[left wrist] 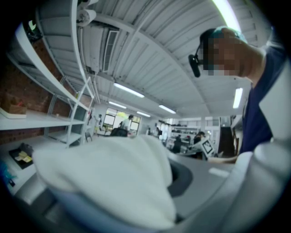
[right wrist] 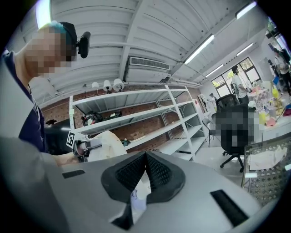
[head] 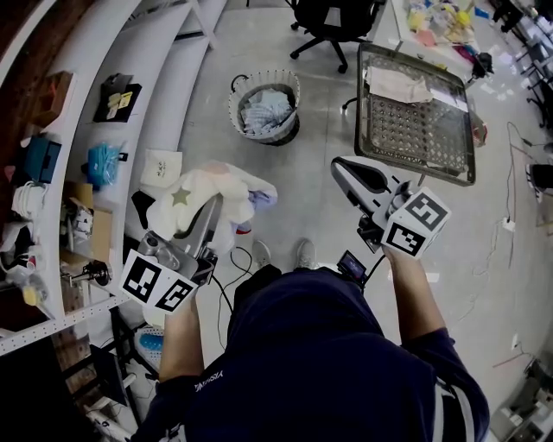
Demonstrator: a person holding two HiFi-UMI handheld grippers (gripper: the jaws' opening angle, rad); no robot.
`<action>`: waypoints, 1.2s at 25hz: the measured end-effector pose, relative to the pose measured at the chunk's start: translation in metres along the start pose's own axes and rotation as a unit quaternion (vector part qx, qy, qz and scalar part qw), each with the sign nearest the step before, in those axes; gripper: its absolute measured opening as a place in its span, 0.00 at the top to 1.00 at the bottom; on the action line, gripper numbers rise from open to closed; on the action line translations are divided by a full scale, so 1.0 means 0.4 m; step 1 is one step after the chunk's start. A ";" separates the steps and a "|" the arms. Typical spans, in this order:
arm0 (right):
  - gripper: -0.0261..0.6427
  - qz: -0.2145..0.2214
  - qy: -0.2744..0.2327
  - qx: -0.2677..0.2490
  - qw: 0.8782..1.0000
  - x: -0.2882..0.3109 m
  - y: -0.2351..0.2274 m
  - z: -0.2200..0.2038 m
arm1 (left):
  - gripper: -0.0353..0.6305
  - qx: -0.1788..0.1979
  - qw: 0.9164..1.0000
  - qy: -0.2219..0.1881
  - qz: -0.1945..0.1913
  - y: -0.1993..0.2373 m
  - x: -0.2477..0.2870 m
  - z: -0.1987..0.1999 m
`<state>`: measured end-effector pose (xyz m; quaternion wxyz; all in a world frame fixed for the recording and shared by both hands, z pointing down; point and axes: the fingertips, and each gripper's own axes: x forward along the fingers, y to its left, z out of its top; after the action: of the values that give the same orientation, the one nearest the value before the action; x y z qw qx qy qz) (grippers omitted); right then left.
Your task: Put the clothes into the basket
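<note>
A cream garment with a green star (head: 200, 198) hangs bunched from my left gripper (head: 214, 207), whose jaws are shut on it above the floor. In the left gripper view the white cloth (left wrist: 109, 177) drapes over the jaws and hides most of them. The round wicker basket (head: 238, 104) stands on the floor ahead, with pale blue and white clothes (head: 266, 109) in it. My right gripper (head: 340, 170) is held at the right, level with the left one. Its pads (right wrist: 154, 170) meet with nothing between them. The right gripper view shows the left gripper's marker cube (right wrist: 71, 139) beside the cream garment (right wrist: 108, 143).
White shelving (head: 130, 104) with boxes and small items runs along the left. A wire-mesh cart (head: 415, 129) with a folded cloth (head: 399, 84) on it stands right of the basket. A black office chair (head: 333, 26) is behind it. Cables lie on the floor.
</note>
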<state>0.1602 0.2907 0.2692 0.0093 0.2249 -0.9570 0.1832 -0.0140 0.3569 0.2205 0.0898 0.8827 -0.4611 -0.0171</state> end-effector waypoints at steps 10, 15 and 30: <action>0.95 0.007 0.003 0.010 1.000 -0.034 -0.045 0.000 | 0.88 0.003 1.000 -0.002 0.015 -0.016 0.028 0.002; 0.95 0.006 0.001 0.010 1.000 -0.027 -0.067 0.009 | 0.88 0.002 1.000 -0.004 0.016 0.000 0.049 0.001; 0.95 -0.014 0.011 0.015 1.000 0.095 -0.165 0.031 | 0.88 -0.010 1.000 -0.007 -0.001 0.161 0.141 0.008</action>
<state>0.1553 0.2153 0.2843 0.0195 0.2366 -0.9506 0.1997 -0.0341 0.2743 0.2316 0.0952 0.8822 -0.4602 -0.0278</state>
